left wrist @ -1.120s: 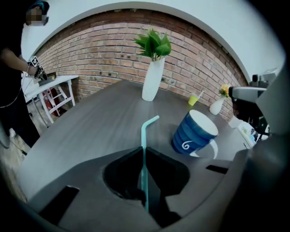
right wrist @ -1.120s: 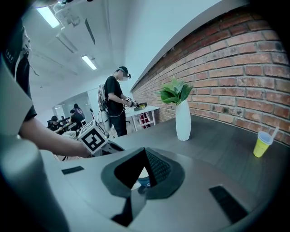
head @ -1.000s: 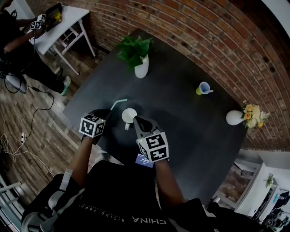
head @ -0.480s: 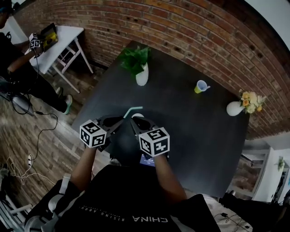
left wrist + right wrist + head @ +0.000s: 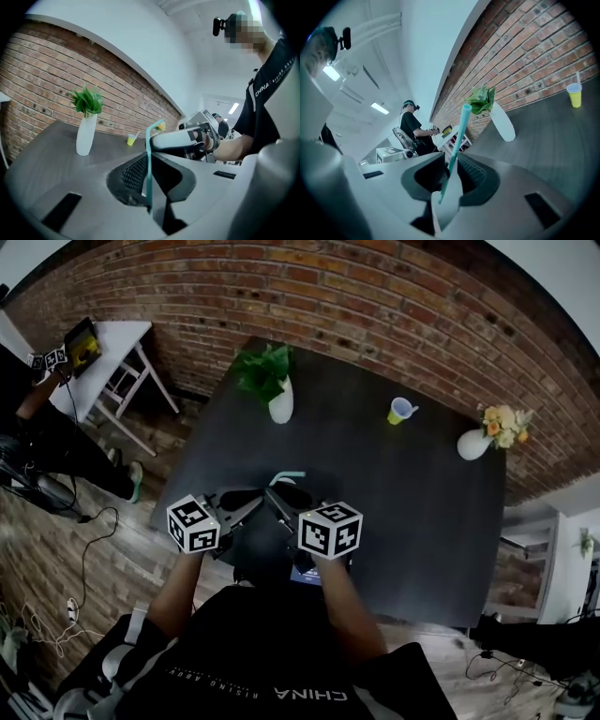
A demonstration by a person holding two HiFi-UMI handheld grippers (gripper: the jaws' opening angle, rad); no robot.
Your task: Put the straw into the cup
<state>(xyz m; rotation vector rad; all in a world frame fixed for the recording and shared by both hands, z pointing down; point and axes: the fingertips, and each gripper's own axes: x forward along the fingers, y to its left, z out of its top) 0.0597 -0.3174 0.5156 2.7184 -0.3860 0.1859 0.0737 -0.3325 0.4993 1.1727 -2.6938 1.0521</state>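
Observation:
A teal bendy straw [image 5: 148,159] stands upright between the pads of my left gripper [image 5: 149,177], which is shut on it. My right gripper [image 5: 449,182] is shut on the wall of a white cup [image 5: 449,206]. The straw [image 5: 454,152] rises slanted from the cup's mouth. In the head view both grippers are held up above the near edge of the dark table [image 5: 412,512]. The left gripper [image 5: 253,502] and the right gripper [image 5: 276,499] point at each other, and the straw's bent top [image 5: 287,476] shows between them. The cup is mostly hidden there.
A white vase with a green plant [image 5: 278,405] stands at the table's far left. A yellow cup with a straw [image 5: 400,411] and a white vase of flowers [image 5: 474,442] stand along the far right. A brick wall lies behind. Another person works at a white side table [image 5: 103,343].
The cup has left the table in my right gripper. Both grippers have risen toward the person and closed in on each other, bringing the straw over to the cup.

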